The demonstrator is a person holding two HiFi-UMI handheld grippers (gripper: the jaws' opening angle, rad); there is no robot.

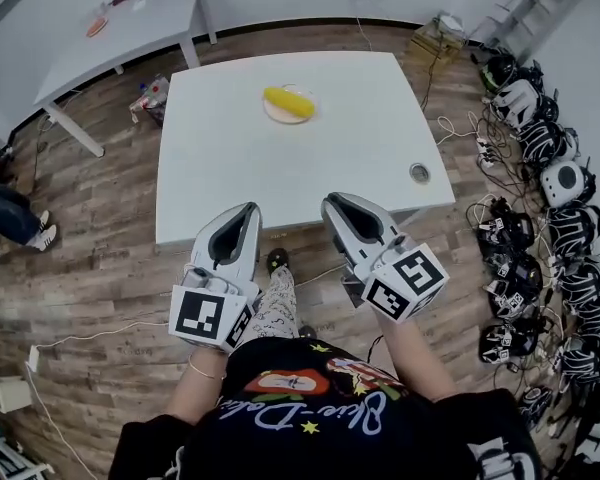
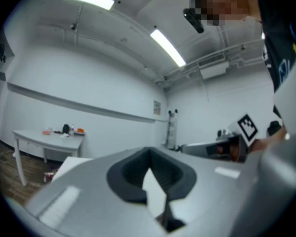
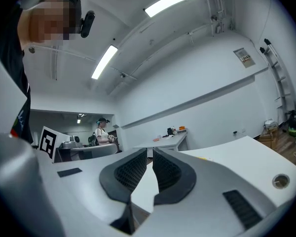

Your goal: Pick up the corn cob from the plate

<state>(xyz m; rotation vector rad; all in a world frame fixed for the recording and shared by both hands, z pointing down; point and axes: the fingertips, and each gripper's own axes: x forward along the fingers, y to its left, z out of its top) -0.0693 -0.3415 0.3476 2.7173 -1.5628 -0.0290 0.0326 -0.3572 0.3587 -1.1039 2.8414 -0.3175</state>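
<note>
Two grippers: we hold the left hand-held gripper (image 1: 250,211) and the right hand-held gripper (image 1: 332,201) side by side, tips over the near edge of the worktop (image 1: 280,178).
Left jaws: we see the pads meeting at the tips, nothing between them.
Right jaws: drawn together to a hairline slit; we find nothing gripped.
Corn cob (image 1: 288,102): yellow, lying on the plate (image 1: 269,114), far-centre of the white worktop, well apart from both grippers.
Round insert (image 1: 419,173): set in the worktop near its right edge.
Surroundings: we note a wooden floor (image 1: 100,218) and a second table (image 1: 130,28) at upper left.
</note>
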